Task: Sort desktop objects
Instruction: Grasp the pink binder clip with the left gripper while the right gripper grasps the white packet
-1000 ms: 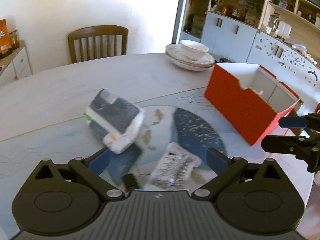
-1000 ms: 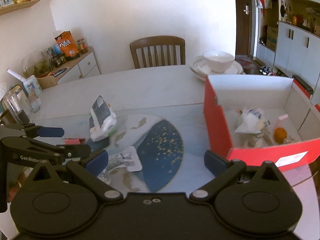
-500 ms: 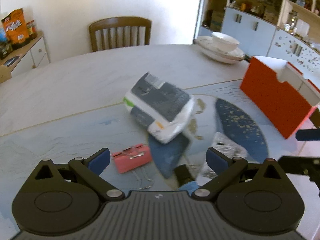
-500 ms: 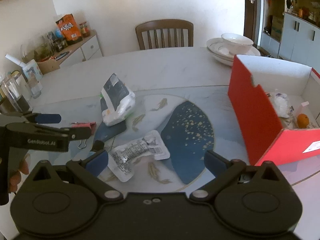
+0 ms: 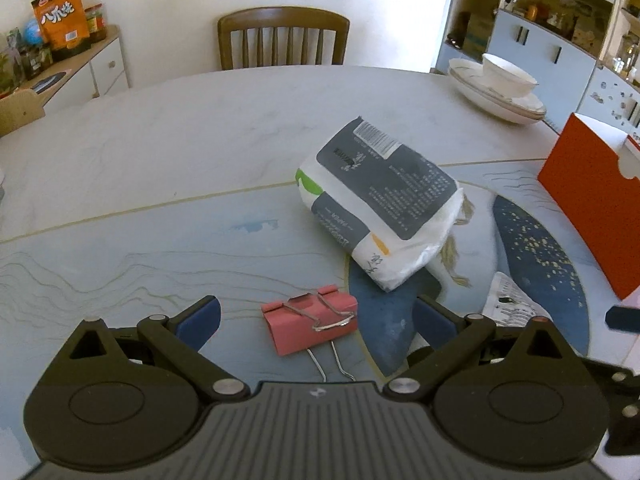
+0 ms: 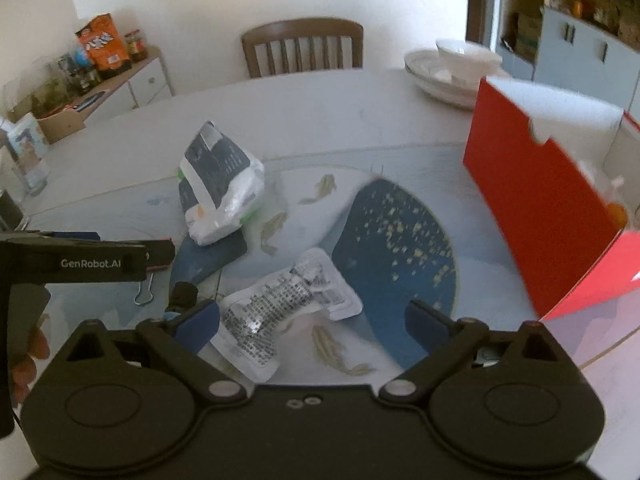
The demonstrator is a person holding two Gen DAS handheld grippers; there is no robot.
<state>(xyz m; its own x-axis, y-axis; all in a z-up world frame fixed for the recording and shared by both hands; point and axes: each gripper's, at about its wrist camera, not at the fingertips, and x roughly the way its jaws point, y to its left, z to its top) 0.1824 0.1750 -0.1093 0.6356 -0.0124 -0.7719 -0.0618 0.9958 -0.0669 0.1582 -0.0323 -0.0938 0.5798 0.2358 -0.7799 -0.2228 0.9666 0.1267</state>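
Note:
A pink binder clip (image 5: 310,323) lies on the table right between the fingers of my left gripper (image 5: 316,316), which is open and empty. Behind it rests a white and dark tissue pack (image 5: 380,204) (image 6: 218,184). My right gripper (image 6: 312,320) is open over a silver foil packet (image 6: 280,304), with nothing held. The red box (image 6: 540,216) (image 5: 588,204) stands at the right, with small items inside, mostly hidden by its wall. The left gripper's side shows at the left of the right wrist view, with a hand on it.
Stacked white plates with a bowl (image 5: 500,88) sit at the far right of the table. A wooden chair (image 5: 282,38) stands behind the table. A sideboard (image 5: 60,68) with jars and an orange bag is at the left. A small dark object (image 6: 184,294) lies near the foil packet.
My left gripper has swung left, from over the foil packet to the pink clip. My right gripper has moved left and nearer the foil packet, away from the red box.

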